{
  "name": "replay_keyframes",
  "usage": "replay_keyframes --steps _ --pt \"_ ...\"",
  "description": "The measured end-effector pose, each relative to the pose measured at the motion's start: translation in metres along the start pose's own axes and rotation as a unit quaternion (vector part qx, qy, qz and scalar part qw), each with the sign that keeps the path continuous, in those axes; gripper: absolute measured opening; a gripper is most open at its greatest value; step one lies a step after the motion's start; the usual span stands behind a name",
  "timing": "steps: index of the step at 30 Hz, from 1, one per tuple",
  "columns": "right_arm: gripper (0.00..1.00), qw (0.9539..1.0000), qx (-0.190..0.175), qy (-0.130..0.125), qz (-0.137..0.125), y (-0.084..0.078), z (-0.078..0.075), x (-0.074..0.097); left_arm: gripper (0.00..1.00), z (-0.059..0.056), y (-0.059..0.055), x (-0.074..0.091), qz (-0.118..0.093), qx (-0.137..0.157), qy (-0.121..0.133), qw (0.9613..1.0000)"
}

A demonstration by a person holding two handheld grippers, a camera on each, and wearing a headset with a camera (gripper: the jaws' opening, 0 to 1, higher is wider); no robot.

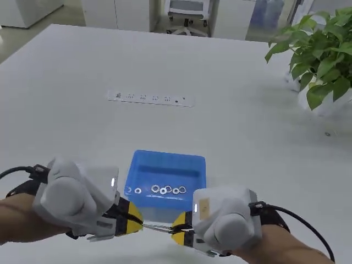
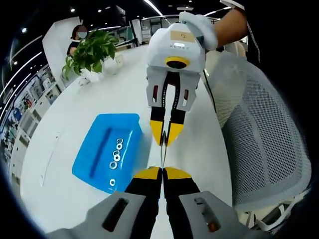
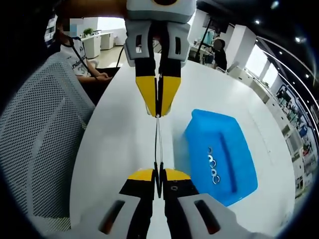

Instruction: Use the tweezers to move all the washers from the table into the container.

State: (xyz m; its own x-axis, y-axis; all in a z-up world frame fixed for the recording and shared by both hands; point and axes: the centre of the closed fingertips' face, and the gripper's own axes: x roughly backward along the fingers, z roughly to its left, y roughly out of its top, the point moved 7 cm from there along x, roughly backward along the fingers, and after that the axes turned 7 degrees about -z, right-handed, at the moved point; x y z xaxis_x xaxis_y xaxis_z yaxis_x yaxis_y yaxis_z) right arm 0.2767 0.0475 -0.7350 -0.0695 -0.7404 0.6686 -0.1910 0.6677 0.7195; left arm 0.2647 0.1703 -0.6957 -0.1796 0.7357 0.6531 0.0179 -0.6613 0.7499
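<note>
A blue container [image 1: 165, 165] stands on the white table [image 1: 231, 115] with several washers [image 1: 163, 190] in a row inside it. In front of it, slim metal tweezers [image 1: 157, 226] span the gap between my two grippers. My left gripper [image 1: 135, 221] is shut on one end and my right gripper [image 1: 177, 229] is shut on the other. In the left gripper view my left gripper [image 2: 162, 171] holds the tweezers [image 2: 163, 154] facing the right gripper [image 2: 166, 140], beside the container [image 2: 94, 154]. In the right gripper view the right gripper [image 3: 158, 174] and left gripper [image 3: 158, 112] hold the tweezers [image 3: 158, 139].
A white power strip [image 1: 149, 99] lies beyond the container at mid table. A potted plant [image 1: 322, 60] stands at the far right. A grey mesh chair [image 2: 259, 144] is at the table's near edge. A person [image 3: 82, 59] sits behind it.
</note>
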Motion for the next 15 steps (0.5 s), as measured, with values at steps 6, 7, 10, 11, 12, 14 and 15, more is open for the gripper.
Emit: replay_keyframes --steps 6,7,10,11,12,14,15 --pt "0.07 0.9999 -0.006 0.006 0.010 -0.004 0.002 -0.006 0.05 0.000 -0.014 -0.008 0.019 0.005 -0.004 0.9998" --pt "0.07 0.9999 -0.008 0.008 0.012 -0.004 0.002 -0.008 0.05 0.000 -0.016 -0.009 0.021 0.006 -0.005 0.9998" --pt "0.07 0.9997 -0.008 0.011 0.018 -0.008 0.003 -0.011 0.05 0.001 -0.022 -0.014 0.024 0.017 -0.008 0.9995" --pt "0.07 0.9997 -0.008 0.012 0.019 -0.009 0.003 -0.011 0.05 0.001 -0.023 -0.016 0.025 0.016 -0.008 0.9995" --pt "0.07 0.9996 -0.011 0.014 0.020 -0.010 0.003 -0.012 0.05 0.001 -0.025 -0.017 0.027 0.017 -0.008 0.9995" --pt "0.07 0.9995 -0.018 0.016 0.020 -0.012 0.003 -0.013 0.05 0.001 -0.028 -0.020 0.028 0.023 -0.010 0.9993" --pt "0.08 0.9995 -0.018 0.016 0.020 -0.013 0.004 -0.013 0.05 0.001 -0.029 -0.021 0.028 0.026 -0.009 0.9992"
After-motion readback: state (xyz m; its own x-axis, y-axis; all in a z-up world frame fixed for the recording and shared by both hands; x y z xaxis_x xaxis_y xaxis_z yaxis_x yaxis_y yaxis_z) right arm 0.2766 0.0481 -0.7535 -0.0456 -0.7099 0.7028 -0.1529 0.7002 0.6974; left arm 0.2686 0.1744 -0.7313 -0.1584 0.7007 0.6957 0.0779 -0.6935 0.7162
